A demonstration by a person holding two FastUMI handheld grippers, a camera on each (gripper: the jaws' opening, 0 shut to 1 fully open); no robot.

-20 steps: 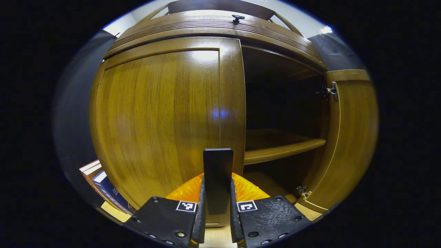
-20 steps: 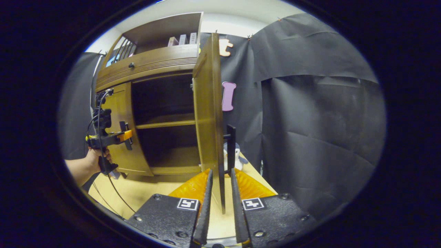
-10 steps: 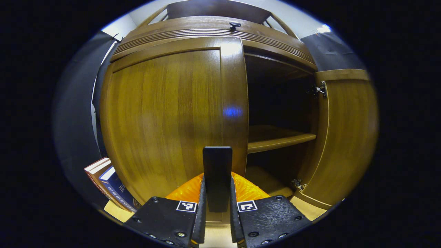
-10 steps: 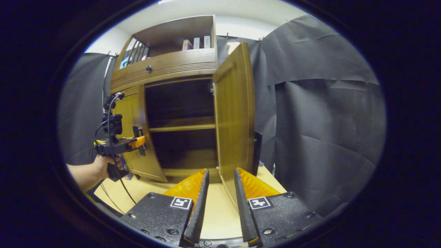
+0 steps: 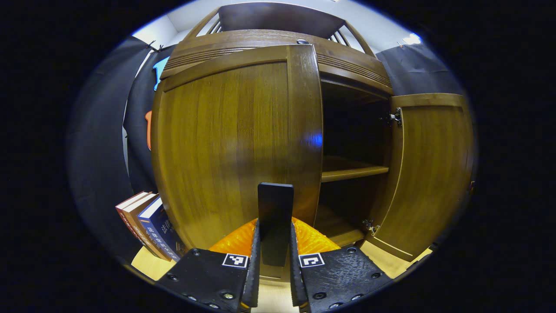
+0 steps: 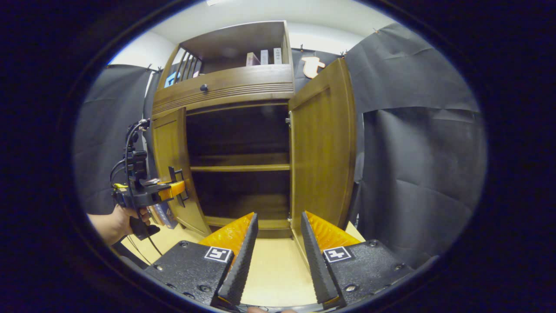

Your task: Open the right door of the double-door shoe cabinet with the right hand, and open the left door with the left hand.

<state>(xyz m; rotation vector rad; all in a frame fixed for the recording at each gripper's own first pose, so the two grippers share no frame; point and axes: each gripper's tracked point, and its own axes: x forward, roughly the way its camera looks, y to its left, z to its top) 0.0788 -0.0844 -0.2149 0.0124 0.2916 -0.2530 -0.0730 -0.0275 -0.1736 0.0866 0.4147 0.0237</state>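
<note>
Black cloth hangs on the booth walls around a wooden shoe cabinet (image 6: 236, 87) that stands on a pale wooden floor (image 6: 273, 269).

From the left gripper view, the left gripper (image 5: 274, 243) has its two fingers pressed against the sides of a dark upright handle (image 5: 275, 217), pinching it between them. That handle sits on the left door (image 5: 234, 143), just ahead of the fingers and near the door's free edge. The left door fills most of the space directly in front of this gripper and stands partly swung out from the cabinet front. To its right the dark interior shows, with a shelf (image 5: 354, 171) across it, and beyond that the right door (image 5: 430, 174) stands wide open on its hinges (image 5: 395, 117). To the lower left of the left door, several books (image 5: 150, 224) lean beside the cabinet.

In the right gripper view, the right gripper (image 6: 273, 256) has its fingers spread apart with nothing between them, only floor showing in the gap. Just ahead and slightly to the right stands the open right door (image 6: 323, 148), apart from the fingers. Farther off on the left, a hand (image 6: 115, 219) holds the left gripper (image 6: 176, 189) against the left door (image 6: 171, 169).
</note>
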